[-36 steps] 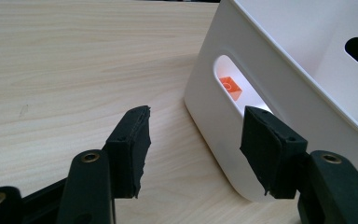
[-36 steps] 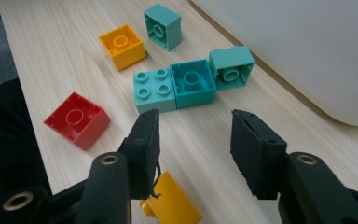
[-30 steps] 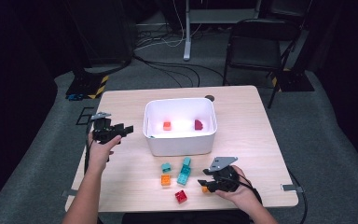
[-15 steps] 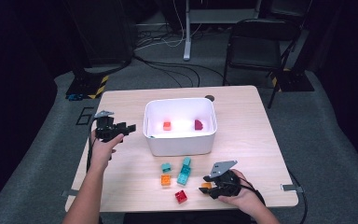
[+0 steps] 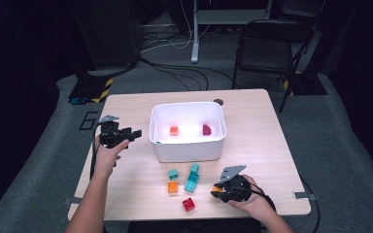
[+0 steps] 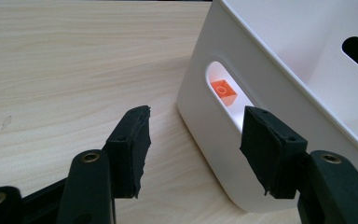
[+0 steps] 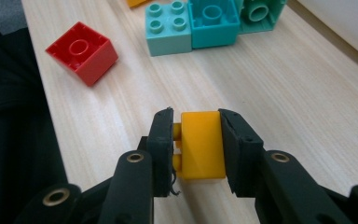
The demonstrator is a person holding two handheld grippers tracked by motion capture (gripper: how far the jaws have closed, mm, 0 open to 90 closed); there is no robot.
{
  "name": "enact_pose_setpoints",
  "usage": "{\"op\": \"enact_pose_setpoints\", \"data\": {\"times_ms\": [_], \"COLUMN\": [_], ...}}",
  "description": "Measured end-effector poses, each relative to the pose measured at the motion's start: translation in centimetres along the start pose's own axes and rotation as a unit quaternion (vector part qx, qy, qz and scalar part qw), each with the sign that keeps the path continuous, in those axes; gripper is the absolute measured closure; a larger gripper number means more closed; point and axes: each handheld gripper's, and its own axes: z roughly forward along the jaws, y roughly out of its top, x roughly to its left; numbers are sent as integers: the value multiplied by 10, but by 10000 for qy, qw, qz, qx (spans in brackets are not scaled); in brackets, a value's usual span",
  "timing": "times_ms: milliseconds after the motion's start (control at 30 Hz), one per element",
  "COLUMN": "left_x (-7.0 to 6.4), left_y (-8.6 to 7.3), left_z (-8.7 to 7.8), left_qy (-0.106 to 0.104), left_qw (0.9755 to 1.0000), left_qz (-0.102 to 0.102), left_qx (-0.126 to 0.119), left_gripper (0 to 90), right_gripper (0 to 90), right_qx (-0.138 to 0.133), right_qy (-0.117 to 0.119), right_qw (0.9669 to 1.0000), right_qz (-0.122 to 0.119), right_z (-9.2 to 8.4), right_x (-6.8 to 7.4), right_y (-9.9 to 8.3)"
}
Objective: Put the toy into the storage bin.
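Right gripper (image 7: pixel 198 140) sat low over the near right part of the wooden table (image 5: pixel 262 126). Its jaws had just closed, and in the right gripper view both pads pressed on a yellow-orange brick (image 7: pixel 201 144) held on its side, studs against the left pad, just above the tabletop. In the high view I saw the same gripper (image 5: pixel 219 191) with a speck of orange at its tip.

Left gripper (image 6: pixel 193 140) stood with jaws wide and nothing between them, pointed at the left end wall of the white bin (image 6: pixel 279 60). The far pad was just beside the bin's corner; I could not tell whether it touched. From above, the left gripper (image 5: pixel 132 134) lay close to the bin (image 5: pixel 187 145).

Count of loose bricks on the table, high view: one small teal brick (image 5: pixel 173 174), one orange brick (image 5: pixel 173 187), one red brick (image 5: pixel 188 204), and a teal cluster (image 5: pixel 192 178). The right gripper view resolved that cluster into three pieces side by side: a pale turquoise four-stud brick (image 7: pixel 168 25), a blue-teal brick (image 7: pixel 213 21) and a green-teal one (image 7: pixel 261 11). The red brick (image 7: pixel 82 52) lay well apart from the held piece.

Inside the bin: two pieces, an orange brick (image 5: pixel 174 130) and a dark red piece (image 5: pixel 206 129), well apart.

Bare tabletop lay between the held brick and the cluster. The bin's front wall stood just beyond the cluster. A dark folding chair (image 5: pixel 267 46) and floor cables (image 5: pixel 175 73) lay beyond the far edge.
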Motion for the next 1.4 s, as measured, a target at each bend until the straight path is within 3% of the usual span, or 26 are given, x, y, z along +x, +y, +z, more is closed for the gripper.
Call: {"op": "enact_pose_setpoints", "data": {"times_ms": [167,333,533,767,867,967,1400], "left_x": [1,5,7,8,9,10,11], "left_y": [-1,-3,-6,-8,-9,-9,-9], "left_z": [-3,-5,-9,-13,-14,-15,-18], "left_qy": [17,61,103,148,160,162,162], "left_qw": [10000,10000,9999,9998,9997,9997,9997], "left_qz": [-9,-47,-69,-95,-185,-153,-137], "left_qx": [-3,-11,-15,-32,-43,-54,-97], "left_gripper": [416,416,416,416,416,416,416], "right_gripper": [672,672,672,672,673,673,672], "right_qx": [-78,-219,-423,-642,-652,-660,-957], "right_qy": [-201,-319,-396,-271,-217,-164,-108], "right_qw": [9998,9989,9979,9972,9973,9973,9946], "right_qz": [23,277,298,259,252,278,375], "right_z": [-1,-5,-10,-18,-21,-24,-72], "right_x": [-3,-7,-10,-3,0,1,-11], "right_y": [4,7,15,32,40,45,91]}}
